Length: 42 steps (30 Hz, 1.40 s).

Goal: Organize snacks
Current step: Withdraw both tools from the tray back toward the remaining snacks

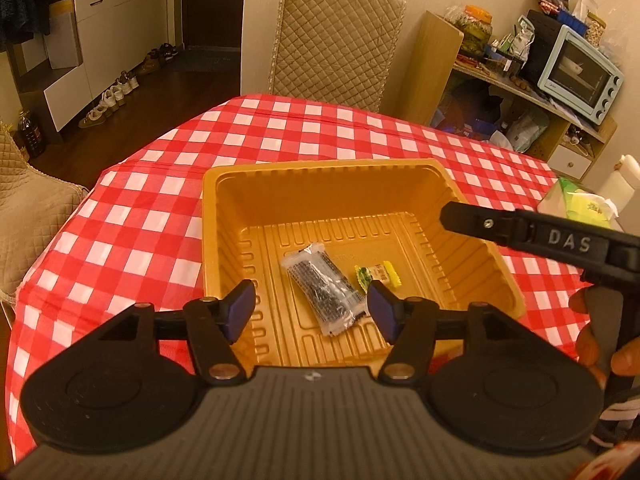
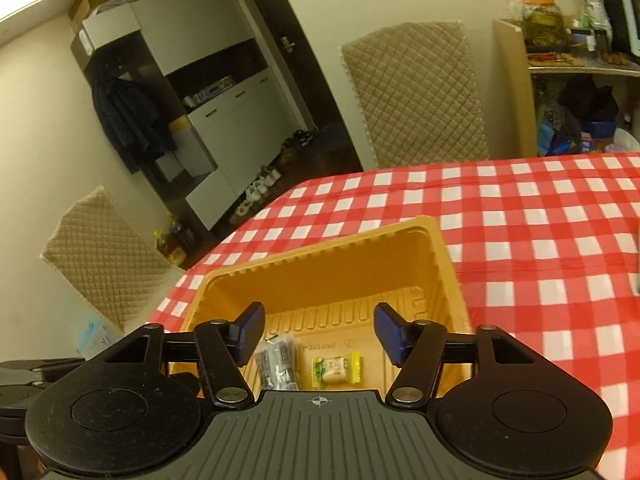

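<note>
Orange plastic tray (image 1: 224, 200) on checked tablecloth (image 1: 120, 208), holding dark snack packet (image 1: 324, 292), long axis diagonal, just beside yellow-green candy (image 2: 337, 369); left gripper (image 1: 311, 312) and right gripper (image 2: 318, 332) above them, both with jaws apart, empty.

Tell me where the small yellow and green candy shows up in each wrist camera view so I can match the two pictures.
Left wrist view: the candy lies on the tray floor, right of centre, just above the right blue pad.
Right wrist view: the candy lies low at centre, between the open jaws.
Shared landmark: the dark snack packet lies just left of it in the orange tray.
</note>
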Available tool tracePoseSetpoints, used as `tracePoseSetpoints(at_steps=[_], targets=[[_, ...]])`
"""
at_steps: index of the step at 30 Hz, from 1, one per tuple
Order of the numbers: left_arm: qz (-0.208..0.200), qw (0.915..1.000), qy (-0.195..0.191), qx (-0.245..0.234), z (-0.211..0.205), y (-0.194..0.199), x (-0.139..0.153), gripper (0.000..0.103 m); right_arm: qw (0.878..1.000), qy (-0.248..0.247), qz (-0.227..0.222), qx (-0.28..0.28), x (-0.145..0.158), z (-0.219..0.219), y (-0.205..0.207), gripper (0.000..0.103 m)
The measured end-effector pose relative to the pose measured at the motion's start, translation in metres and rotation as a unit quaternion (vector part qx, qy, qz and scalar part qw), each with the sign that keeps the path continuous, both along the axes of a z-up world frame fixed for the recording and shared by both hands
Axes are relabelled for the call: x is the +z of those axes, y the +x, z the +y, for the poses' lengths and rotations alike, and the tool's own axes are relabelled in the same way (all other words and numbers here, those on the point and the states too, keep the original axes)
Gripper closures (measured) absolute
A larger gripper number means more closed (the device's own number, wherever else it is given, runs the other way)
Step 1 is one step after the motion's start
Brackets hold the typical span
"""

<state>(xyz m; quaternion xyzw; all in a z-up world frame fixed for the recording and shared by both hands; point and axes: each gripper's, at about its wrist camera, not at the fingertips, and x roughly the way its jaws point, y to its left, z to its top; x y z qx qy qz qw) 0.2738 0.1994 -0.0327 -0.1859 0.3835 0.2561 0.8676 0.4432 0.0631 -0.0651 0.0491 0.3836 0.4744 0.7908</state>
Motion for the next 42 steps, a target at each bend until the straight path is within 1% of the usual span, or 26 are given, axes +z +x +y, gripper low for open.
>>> tracePoseSetpoints(at_steps=[3,5,7,12,18,23,28,34,42], targets=[[-0.005,1.0000,0.006,-0.002,-0.009,-0.008,0.010,0.038,1.000,0.007,-0.001,-0.015,0.009,-0.018,-0.003,0.026],[-0.009,0.9999,0.012,-0.007,-0.016,-0.013,0.017,0.035,1.000,0.011,-0.001,-0.022,0.015,-0.032,-0.006,0.023],[-0.010,0.9997,0.020,-0.009,-0.024,-0.019,0.024,0.028,1.000,0.012,-0.002,-0.028,0.020,-0.046,-0.009,0.022],[-0.014,0.9991,0.037,-0.014,-0.046,-0.037,0.040,0.026,0.999,0.011,-0.010,-0.050,0.034,-0.084,-0.020,0.019],[-0.011,0.9986,0.042,-0.028,-0.067,-0.065,0.052,0.025,0.997,0.011,-0.013,-0.069,0.048,-0.131,-0.042,0.019],[-0.009,0.9972,0.048,-0.056,-0.083,-0.092,0.057,0.025,0.996,0.003,-0.012,-0.093,0.058,-0.169,-0.080,0.019],[-0.010,0.9958,0.035,-0.084,-0.096,-0.125,0.058,0.025,0.992,-0.003,-0.010,-0.126,0.067,-0.201,-0.124,0.019],[-0.012,0.9930,0.021,-0.116,-0.108,-0.162,0.057,0.025,0.987,-0.013,-0.008,-0.162,0.077,-0.226,-0.176,0.019],[-0.014,0.9872,0.008,-0.159,-0.121,-0.207,0.051,0.025,0.980,-0.042,0.003,-0.194,0.070,-0.247,-0.242,0.019]])
